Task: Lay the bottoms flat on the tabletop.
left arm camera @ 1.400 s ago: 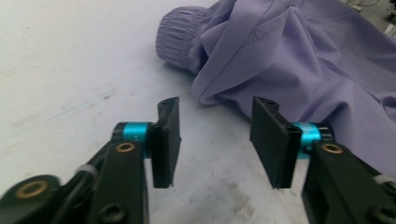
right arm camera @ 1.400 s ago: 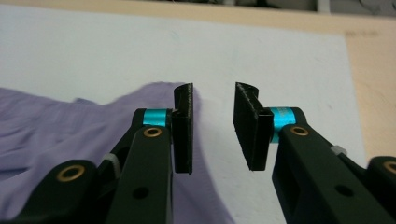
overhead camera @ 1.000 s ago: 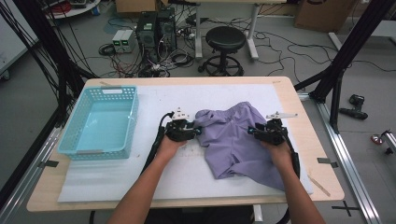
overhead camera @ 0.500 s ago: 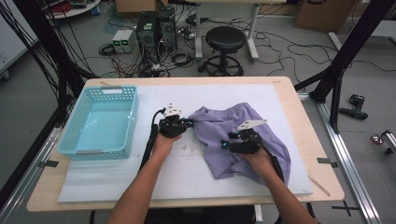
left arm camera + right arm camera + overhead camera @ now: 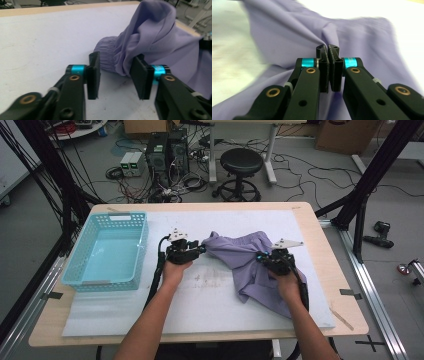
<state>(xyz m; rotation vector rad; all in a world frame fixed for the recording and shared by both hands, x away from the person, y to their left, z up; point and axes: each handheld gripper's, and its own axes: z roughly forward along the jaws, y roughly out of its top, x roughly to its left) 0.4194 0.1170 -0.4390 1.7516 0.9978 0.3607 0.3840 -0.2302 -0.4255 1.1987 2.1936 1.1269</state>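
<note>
Right gripper (image 5: pixel 329 53) had just closed, jaws pressed together on a fold of the purple garment (image 5: pixel 247 265). Left gripper (image 5: pixel 116 72) had just been opening, jaws spread about the garment's gathered cuff, pads not pressing. One garment lay at table (image 5: pixel 320 227) centre-right; one blue basket (image 5: pixel 107 251) at 9 o'clock.
</note>
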